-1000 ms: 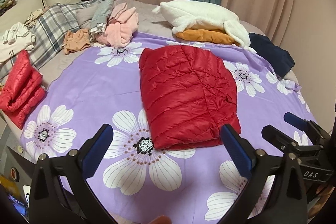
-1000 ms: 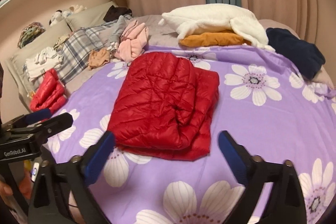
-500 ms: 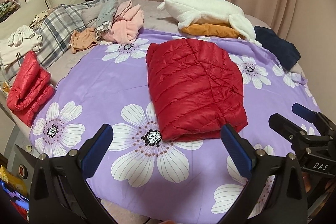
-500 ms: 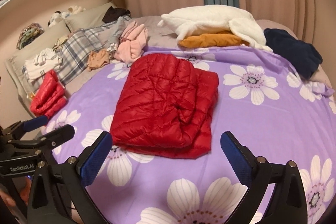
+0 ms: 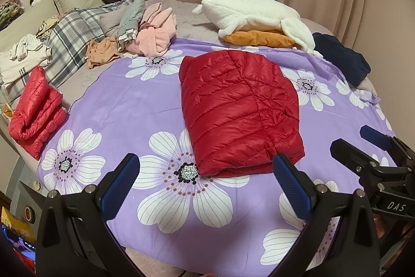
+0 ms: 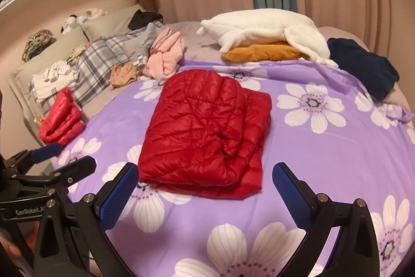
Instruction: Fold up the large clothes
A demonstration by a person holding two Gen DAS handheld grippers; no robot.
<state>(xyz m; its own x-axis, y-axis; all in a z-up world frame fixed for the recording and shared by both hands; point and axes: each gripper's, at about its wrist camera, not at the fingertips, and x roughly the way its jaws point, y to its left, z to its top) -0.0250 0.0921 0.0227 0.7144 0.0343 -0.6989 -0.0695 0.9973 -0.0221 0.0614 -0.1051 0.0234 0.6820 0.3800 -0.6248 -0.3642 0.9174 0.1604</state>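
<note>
Folded red puffer jacket (image 5: 241,110) lies in a neat rectangle in the middle of the purple flowered bedspread (image 5: 124,105), nearer its front edge than the far one. Both grippers hang off that front edge, the left gripper (image 5: 205,181) and the right gripper (image 6: 205,186) each with jaws spread wide, holding nothing. A second red jacket (image 5: 33,113) sits folded at the bedspread's left edge.

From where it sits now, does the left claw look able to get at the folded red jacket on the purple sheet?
Probably yes. The left claw is open and empty, and the folded red jacket lies just ahead of it, with only bare purple sheet between them. The right claw sits off to the side.
</note>
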